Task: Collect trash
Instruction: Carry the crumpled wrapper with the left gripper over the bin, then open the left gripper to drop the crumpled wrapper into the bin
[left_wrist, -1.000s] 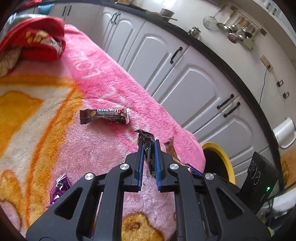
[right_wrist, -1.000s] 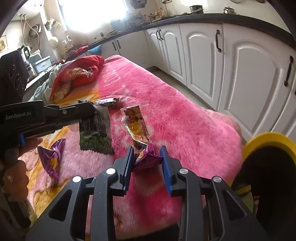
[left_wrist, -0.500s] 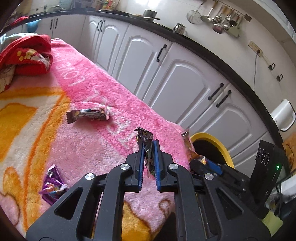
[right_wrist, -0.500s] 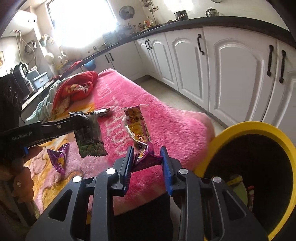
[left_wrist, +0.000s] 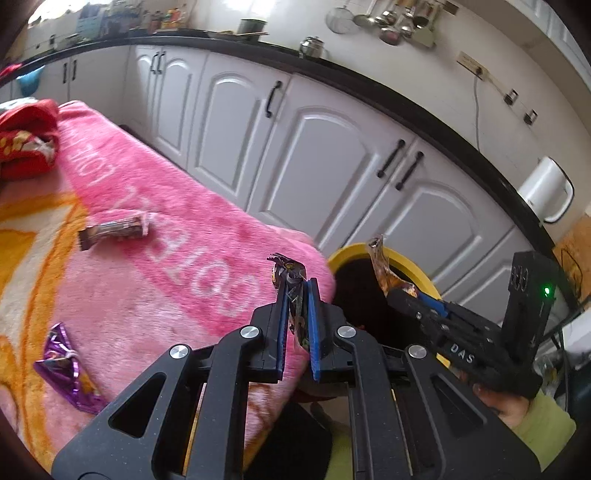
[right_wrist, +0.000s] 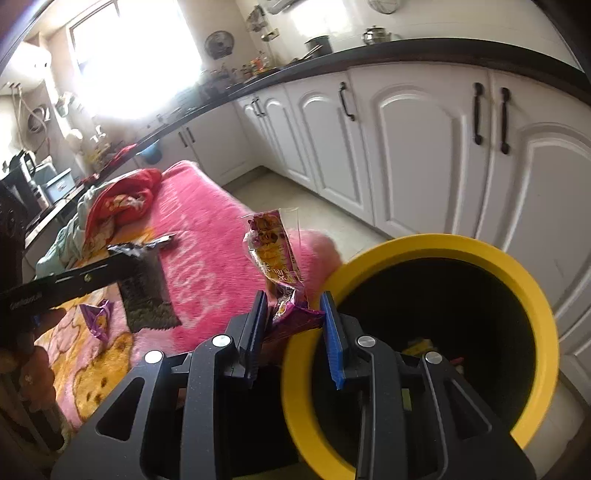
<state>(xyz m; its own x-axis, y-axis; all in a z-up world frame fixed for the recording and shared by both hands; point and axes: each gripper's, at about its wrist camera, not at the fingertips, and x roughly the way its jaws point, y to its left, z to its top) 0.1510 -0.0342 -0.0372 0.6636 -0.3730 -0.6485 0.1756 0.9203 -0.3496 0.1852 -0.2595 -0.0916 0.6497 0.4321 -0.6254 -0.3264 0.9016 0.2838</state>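
My left gripper (left_wrist: 297, 291) is shut on a dark green snack wrapper (left_wrist: 291, 291), which hangs over the pink blanket's corner; from the right wrist it shows as a dark packet (right_wrist: 147, 291) under the left gripper's fingers (right_wrist: 110, 267). My right gripper (right_wrist: 293, 310) is shut on a purple and yellow wrapper (right_wrist: 277, 258) at the rim of the yellow-rimmed bin (right_wrist: 461, 243). The left wrist view shows that wrapper (left_wrist: 386, 269) above the bin (left_wrist: 347, 253). A brown chocolate bar wrapper (left_wrist: 114, 229) and a crumpled purple wrapper (left_wrist: 68, 365) lie on the blanket.
The pink and orange blanket (left_wrist: 166, 280) covers the surface, with red bedding (left_wrist: 26, 144) bunched at its far end. White cabinets (left_wrist: 314, 155) under a dark counter run close behind. The bin (right_wrist: 461, 243) stands on the floor by the blanket's corner, with trash inside.
Both grippers have carried their wrappers away from the middle of the blanket toward the bin. The bin's mouth now fills the right wrist view, and the right gripper stands at its rim.
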